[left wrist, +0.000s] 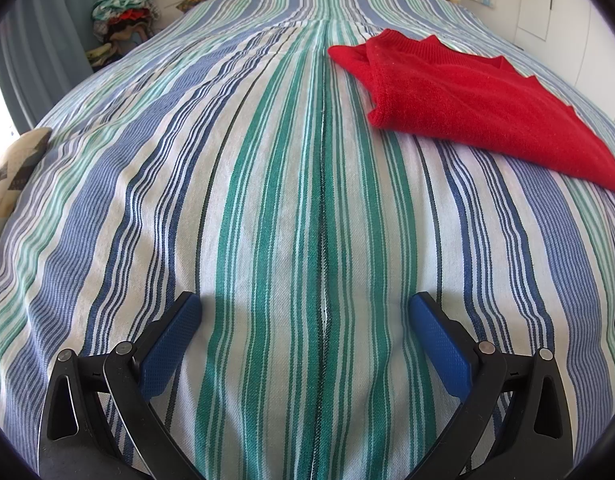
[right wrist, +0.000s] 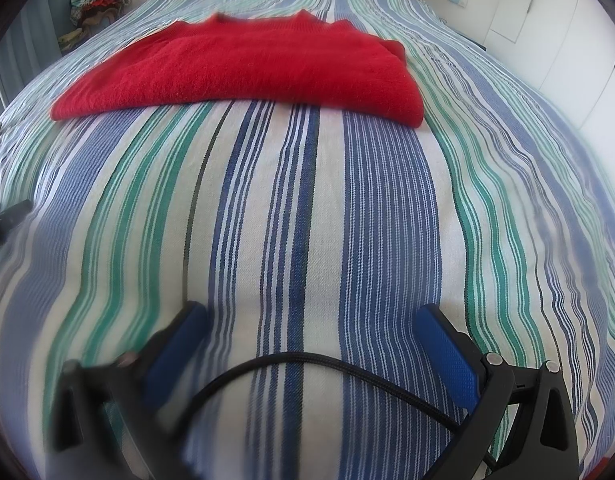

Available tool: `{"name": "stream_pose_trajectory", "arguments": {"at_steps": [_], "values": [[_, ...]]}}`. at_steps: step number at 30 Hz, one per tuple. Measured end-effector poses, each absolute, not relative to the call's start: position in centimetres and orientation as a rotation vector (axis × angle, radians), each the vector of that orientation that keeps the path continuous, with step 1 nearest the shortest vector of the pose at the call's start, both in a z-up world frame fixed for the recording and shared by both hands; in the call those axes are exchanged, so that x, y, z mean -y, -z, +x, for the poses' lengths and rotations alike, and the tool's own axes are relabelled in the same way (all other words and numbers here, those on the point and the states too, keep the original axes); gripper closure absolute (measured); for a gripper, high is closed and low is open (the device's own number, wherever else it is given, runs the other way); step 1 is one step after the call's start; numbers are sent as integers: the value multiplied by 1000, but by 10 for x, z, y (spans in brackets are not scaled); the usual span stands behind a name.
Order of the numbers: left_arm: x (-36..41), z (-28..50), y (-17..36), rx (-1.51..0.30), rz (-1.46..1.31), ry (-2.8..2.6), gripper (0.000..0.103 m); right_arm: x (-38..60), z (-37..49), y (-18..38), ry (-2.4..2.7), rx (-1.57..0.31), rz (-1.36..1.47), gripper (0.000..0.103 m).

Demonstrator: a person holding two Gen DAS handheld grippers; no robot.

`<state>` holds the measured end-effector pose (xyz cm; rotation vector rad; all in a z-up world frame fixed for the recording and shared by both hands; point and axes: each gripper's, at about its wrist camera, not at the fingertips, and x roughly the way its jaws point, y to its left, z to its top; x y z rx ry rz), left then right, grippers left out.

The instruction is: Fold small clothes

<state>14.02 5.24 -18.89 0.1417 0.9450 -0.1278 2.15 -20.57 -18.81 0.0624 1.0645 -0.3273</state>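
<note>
The left gripper hung with jaws wide and empty over the striped bed. The folded red jumper lay far-right of it, long axis left-right. The right gripper, jaws likewise wide, faced it squarely, probably nearer.

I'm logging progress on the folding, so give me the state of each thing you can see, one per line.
Red sweater: folded, lying flat on the bed, held by neither gripper.
Striped bedspread: spread over the bed, lightly wrinkled.
Left gripper: open, empty, short of the sweater.
Right gripper: open, empty, short of the sweater.
Black cable: slack, looping between the right gripper's fingers.
Clothes pile: unfolded heap beside the bed.
</note>
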Motion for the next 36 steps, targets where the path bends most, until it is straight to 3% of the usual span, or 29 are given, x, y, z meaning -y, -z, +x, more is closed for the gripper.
{"name": "stream_pose_trajectory", "arguments": {"at_steps": [8,10,15,21,22,24,25,31,36], "values": [[-53,140,188,-943,138,133,1,222,28,178,268,-1108,172,1],[-53,141,188,-942,135,135,1,249,35,160,188,-1035,301,6],[-53,140,188,-942,134,136,1,344,85,120,184,-820,554,7],[-54,141,188,-940,128,138,1,403,169,153,167,-881,717,15],[-54,140,188,-940,129,138,0,406,176,164,158,-901,743,19],[-54,141,187,-940,125,141,0,406,186,176,153,-936,737,43],[-55,141,187,-940,121,143,0,406,189,176,128,-933,738,93],[-56,144,187,-945,105,156,0,379,200,114,37,-840,752,94],[-56,145,187,-946,102,158,0,295,243,52,-76,-790,665,94]]}}
